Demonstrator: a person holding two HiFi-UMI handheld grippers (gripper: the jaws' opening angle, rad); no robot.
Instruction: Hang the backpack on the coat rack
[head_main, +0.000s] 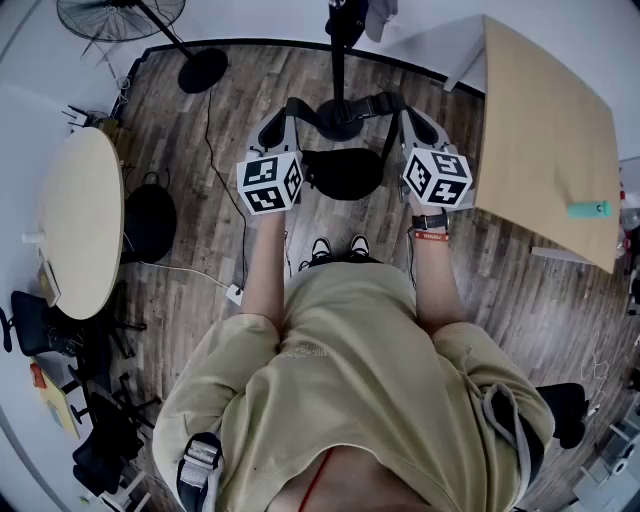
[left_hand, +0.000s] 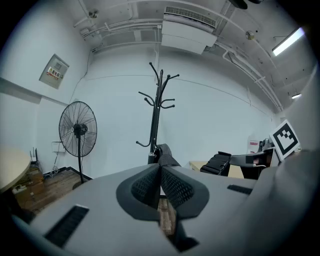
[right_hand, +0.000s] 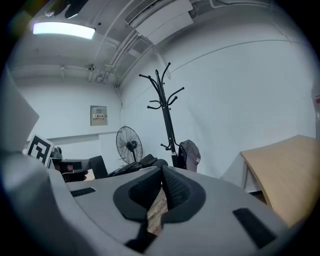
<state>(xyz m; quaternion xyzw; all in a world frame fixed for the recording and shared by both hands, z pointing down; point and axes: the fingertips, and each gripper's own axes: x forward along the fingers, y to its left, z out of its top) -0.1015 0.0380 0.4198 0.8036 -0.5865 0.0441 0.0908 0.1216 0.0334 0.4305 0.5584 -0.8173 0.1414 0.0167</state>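
- Head view: the left gripper (head_main: 278, 118) and the right gripper (head_main: 412, 118) are held side by side in front of the person, with the marker cubes facing up.
- The black backpack (head_main: 342, 174) lies between the two grippers. A shoulder strap (head_main: 300, 108) runs from it up to each set of jaws.
- The round base of the coat rack (head_main: 339, 122) stands on the wooden floor (head_main: 205, 250) just beyond the bag. Whether bag and base touch cannot be told from here.
- A pale wooden surface (head_main: 545, 130) lies to the right, and a round one (head_main: 85, 220) well off to the left.
- Left gripper view: the jaws are pressed together with no gap. They pinch a woven strap, and its end pokes up right above the pads (left_hand: 177, 187).
- The coat rack rises straight ahead against the white wall, its hooks bare on this side. A standing fan (left_hand: 77, 131) is to its left.
- Right gripper view: these jaws are also fully closed. Dark strap webbing comes out at their tip and trails off to the left (the bag's body itself is out of this picture).
- The coat rack stands beyond, with a grey cap (right_hand: 189, 154) hanging low on it.
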